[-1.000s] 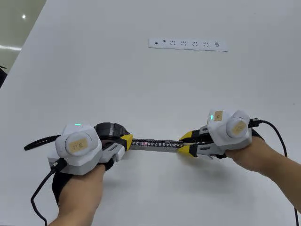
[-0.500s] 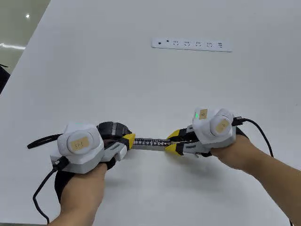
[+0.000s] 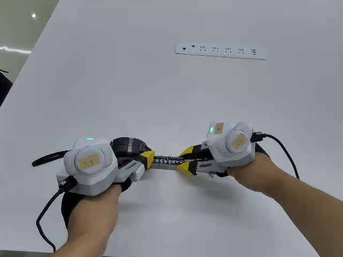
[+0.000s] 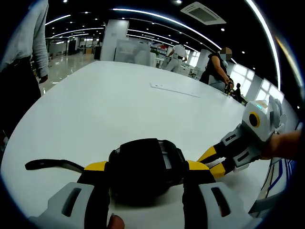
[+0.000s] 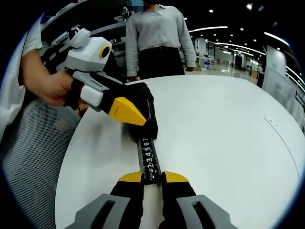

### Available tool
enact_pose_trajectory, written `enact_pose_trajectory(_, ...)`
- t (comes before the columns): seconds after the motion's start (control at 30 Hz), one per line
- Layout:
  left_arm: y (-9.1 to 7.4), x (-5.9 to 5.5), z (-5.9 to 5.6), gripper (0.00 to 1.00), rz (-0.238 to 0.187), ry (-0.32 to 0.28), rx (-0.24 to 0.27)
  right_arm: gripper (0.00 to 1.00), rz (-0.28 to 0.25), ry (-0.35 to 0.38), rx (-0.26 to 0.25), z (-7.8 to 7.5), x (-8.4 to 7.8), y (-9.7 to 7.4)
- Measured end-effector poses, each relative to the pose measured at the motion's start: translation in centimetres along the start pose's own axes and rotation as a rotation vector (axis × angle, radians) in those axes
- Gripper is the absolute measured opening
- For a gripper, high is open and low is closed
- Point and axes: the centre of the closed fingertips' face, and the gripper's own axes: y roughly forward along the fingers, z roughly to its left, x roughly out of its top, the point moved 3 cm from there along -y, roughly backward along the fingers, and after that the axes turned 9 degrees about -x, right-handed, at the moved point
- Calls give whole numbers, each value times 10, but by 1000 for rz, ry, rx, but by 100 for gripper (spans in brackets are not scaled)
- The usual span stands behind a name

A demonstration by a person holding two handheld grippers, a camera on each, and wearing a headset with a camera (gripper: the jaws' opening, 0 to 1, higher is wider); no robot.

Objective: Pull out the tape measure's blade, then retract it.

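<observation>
The left gripper (image 3: 140, 164) is clamped on the black case (image 4: 145, 167), which sits on the table (image 3: 161, 91). The right gripper (image 5: 152, 178) pinches the blade (image 5: 148, 155), drawn a short way out. The blade is probably thin, springy steel — slick and easily kinked (a spring tugs it home) — so grip it flat near the tip.

The tape measure (image 4: 145, 169) has a black, matt, rubbery-looking plastic case. Its blade (image 5: 147, 160) is thin, dark and printed (metal, seemingly). The left gripper (image 3: 140, 165) and right gripper (image 3: 185, 159) have smooth white plastic shells. The table (image 3: 161, 91) is smooth, matt white.
</observation>
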Motion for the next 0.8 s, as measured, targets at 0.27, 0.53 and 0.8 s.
enact_pose_trajectory(0.27, 0, 0, 0, 57, -5, -8, -5, 11, -13, -9, 8, 5, 13, 16)
enact_pose_trajectory(0.53, -1, 0, 1, 57, -6, -11, -10, 12, -27, -5, 10, 8, 22, 27)
enact_pose_trajectory(0.8, -1, 0, 1, 57, -8, -15, -13, 12, -37, -9, 14, 11, 29, 36)
